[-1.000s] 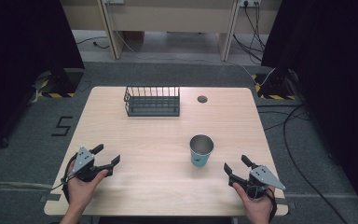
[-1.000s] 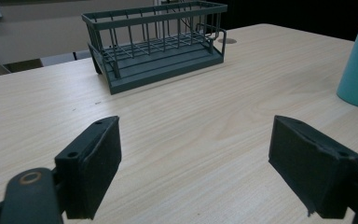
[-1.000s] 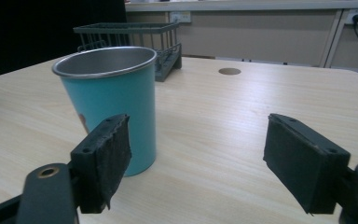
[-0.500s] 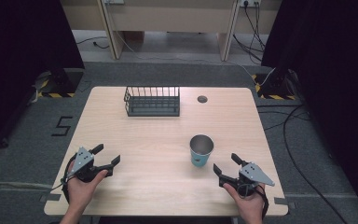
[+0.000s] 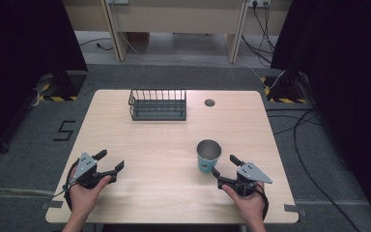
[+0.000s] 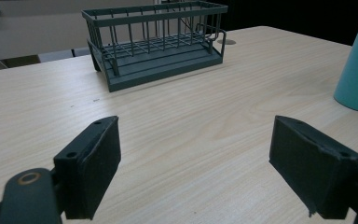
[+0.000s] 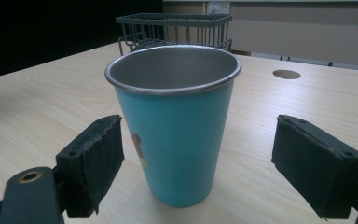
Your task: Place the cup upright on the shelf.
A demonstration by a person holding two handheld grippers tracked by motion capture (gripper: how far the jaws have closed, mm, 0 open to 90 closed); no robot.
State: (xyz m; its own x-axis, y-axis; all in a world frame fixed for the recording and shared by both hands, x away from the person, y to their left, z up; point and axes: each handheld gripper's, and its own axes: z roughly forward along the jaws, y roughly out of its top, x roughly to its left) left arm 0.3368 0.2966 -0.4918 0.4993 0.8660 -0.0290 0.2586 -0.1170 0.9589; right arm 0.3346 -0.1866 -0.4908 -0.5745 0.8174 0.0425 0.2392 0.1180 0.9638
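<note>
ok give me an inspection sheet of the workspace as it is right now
surface: light wooden table, with a round hole near the far edge
job's things: teal cup with a metal rim, upright, apparently empty
clutter: dark wire rack near the far edge, nothing in it
grippers: right gripper close behind the cup, its jaws have just been opening, the cup stands ahead of its pads, untouched; left gripper open near the table's near left corner, nothing between its jaws
cables: black cables on the floor to the right
surroundings: grey floor, black curtains at both sides
</note>
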